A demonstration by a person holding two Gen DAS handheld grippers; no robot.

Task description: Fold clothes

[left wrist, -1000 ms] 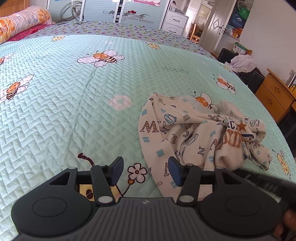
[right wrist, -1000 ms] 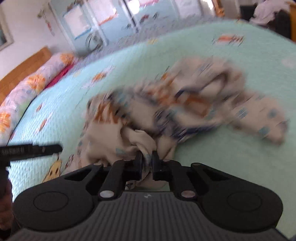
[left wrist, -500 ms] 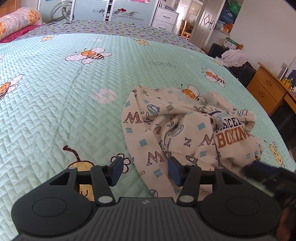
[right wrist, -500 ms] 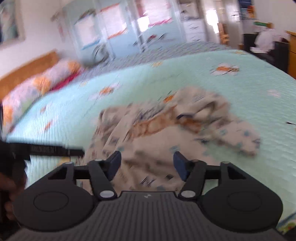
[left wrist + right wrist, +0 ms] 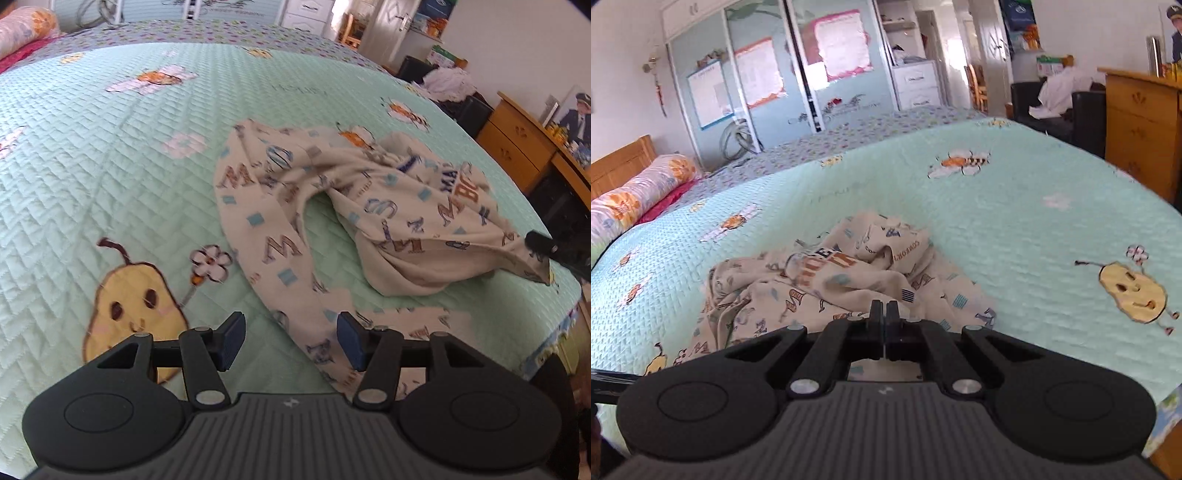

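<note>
Lying crumpled on the green quilted bedspread (image 5: pixel 110 155), letter-print garment (image 5: pixel 295 206), long axis running from the near trailing strip away toward the bunched right end. Left gripper (image 5: pixel 289 338) jaws apart, empty, poised directly above that strip, hence nearer. Right gripper (image 5: pixel 884 325) clamped on the raised right-hand corner.

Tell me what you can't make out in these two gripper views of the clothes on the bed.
- Left wrist view: the garment is blurred and crumpled, and its folds hide what kind of clothing it is.
- Left wrist view: the garment's near end runs behind the body of the left gripper.
- Left wrist view: the right gripper is cut off by the right edge.
- Right wrist view: its shut jaws cover the pinch, so how much cloth they hold is hidden.
</note>
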